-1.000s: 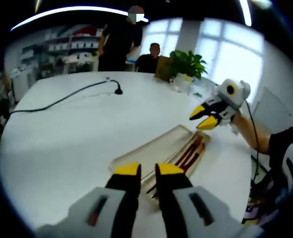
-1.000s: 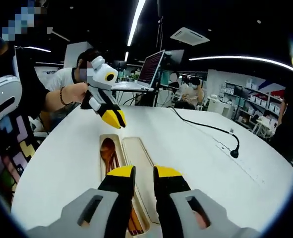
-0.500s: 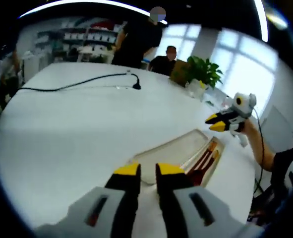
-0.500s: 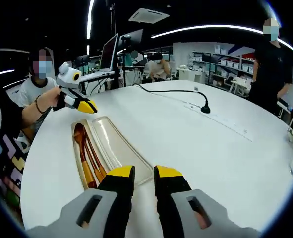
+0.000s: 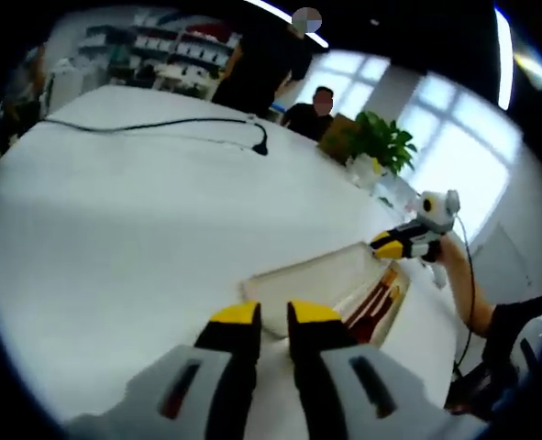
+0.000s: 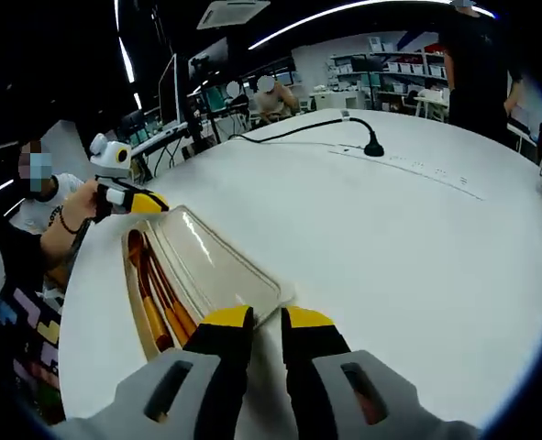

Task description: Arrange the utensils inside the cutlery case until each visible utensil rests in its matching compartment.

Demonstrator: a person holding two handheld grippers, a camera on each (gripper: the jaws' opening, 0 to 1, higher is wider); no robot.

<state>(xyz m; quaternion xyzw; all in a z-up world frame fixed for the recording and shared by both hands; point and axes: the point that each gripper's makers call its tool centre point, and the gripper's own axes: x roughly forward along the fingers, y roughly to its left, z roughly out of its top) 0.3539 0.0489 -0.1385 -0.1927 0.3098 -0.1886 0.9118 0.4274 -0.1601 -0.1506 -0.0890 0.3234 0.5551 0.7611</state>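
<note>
The cutlery case is lying on the white table, running from about 7 o'clock toward 10 o'clock in the right gripper view, with its wooden utensils bunching together in the brown base while the clear lid is resting open just beside them on the 3 o'clock side. The right gripper is hovering at the lid's near end, its yellow tips sitting almost pressed together and pinching nothing; the left gripper is waiting at the far end near 10 o'clock, tips likewise drawn together and empty. The likely trouble is the utensils overlapping: a grab going in with so slim a gap is probably catching two handles or sliding off. Pushing on the light lid is also risking the whole case skating across the smooth table. The black cable is lying well apart, toward 12 o'clock.
</note>
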